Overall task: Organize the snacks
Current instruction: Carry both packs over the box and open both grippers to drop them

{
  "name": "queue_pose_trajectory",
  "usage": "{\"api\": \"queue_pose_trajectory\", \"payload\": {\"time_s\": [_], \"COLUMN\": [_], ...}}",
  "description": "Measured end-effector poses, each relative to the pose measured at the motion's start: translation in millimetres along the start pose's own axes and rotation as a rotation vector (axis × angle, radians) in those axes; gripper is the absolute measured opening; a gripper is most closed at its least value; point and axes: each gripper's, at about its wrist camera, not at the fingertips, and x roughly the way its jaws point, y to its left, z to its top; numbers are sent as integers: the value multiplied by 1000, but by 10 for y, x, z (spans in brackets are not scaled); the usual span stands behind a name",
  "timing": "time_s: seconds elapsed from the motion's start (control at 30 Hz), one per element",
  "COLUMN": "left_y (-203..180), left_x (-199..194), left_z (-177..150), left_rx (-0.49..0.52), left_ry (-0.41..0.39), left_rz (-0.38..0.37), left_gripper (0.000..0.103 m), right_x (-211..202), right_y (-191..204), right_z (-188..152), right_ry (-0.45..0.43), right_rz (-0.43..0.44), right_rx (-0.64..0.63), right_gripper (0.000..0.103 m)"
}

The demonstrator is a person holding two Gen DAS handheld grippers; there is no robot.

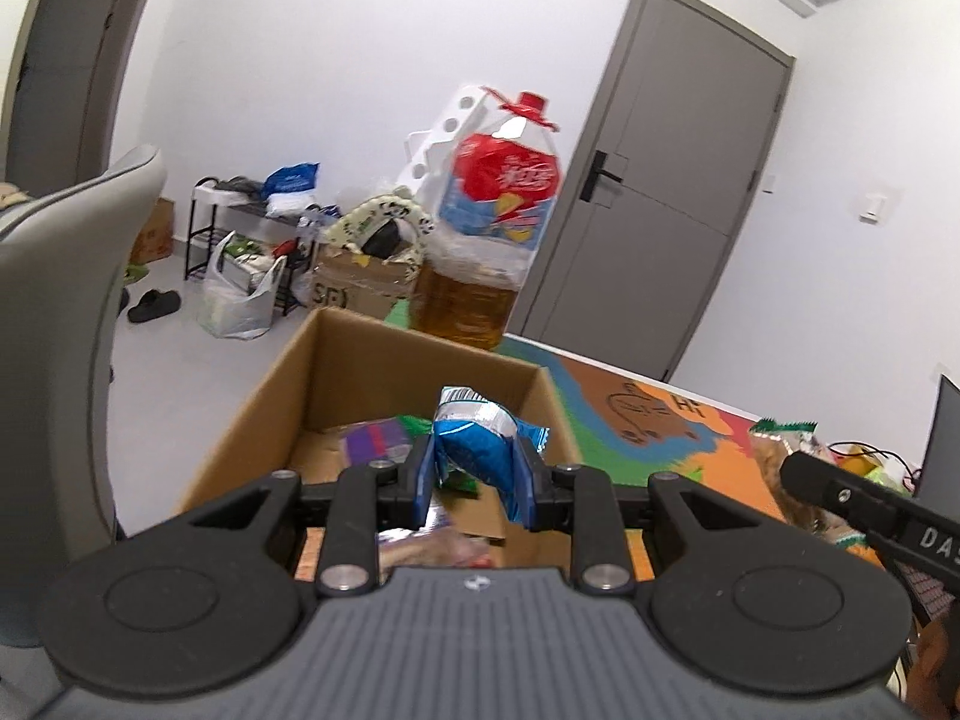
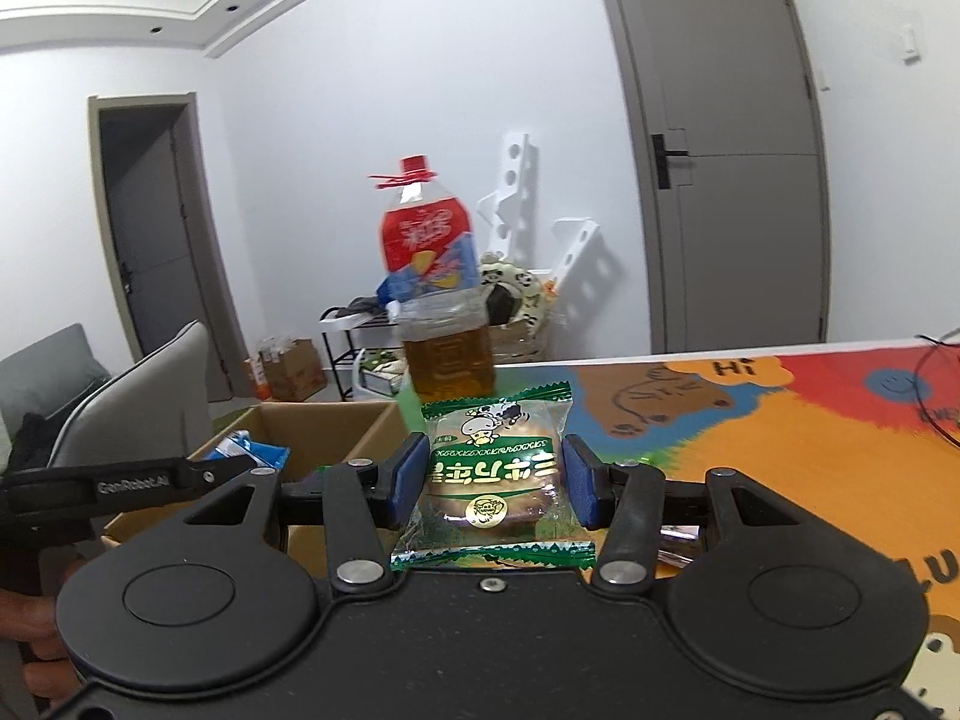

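Note:
My left gripper (image 1: 475, 468) is shut on a blue and silver snack packet (image 1: 474, 444) and holds it above the open cardboard box (image 1: 336, 372). A purple packet (image 1: 375, 441) and other wrappers lie inside the box. My right gripper (image 2: 491, 477) is shut on a green-edged clear packet with a round pastry (image 2: 495, 468), held above the colourful table mat (image 2: 780, 438). In the right wrist view the box (image 2: 336, 420) sits to the left, with the left gripper's body (image 2: 120, 483) and the blue packet (image 2: 246, 450) over it. In the left wrist view the right gripper's body (image 1: 864, 504) and its green packet (image 1: 780, 429) show at right.
A large oil bottle with a red cap (image 1: 486, 228) (image 2: 438, 300) stands on the table behind the box. A grey chair (image 1: 72, 276) is left of the box. Floor clutter, a rack and bags (image 1: 240, 288) lie beyond. A dark screen edge (image 1: 942, 438) is at far right.

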Motion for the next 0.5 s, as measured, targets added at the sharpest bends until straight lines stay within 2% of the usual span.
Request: {"api": "queue_pose_trajectory", "payload": {"time_s": [0.23, 0.3, 0.4, 0.5], "left_y": [209, 259, 326, 387], "left_x": [119, 95, 11, -75], "left_z": [20, 45, 82, 113], "left_rx": [-20, -24, -42, -48], "left_ry": [47, 47, 43, 17], "left_rz": [9, 26, -6, 31], "left_gripper": [29, 30, 32, 33], "right_x": [144, 182, 247, 335], "right_y": [276, 348, 453, 561], "right_z": [52, 62, 59, 40], "right_ry": [15, 18, 24, 39], "right_rz": [56, 69, 93, 118], "right_rx": [-21, -27, -33, -43], "right_gripper": [49, 49, 49, 49]}}
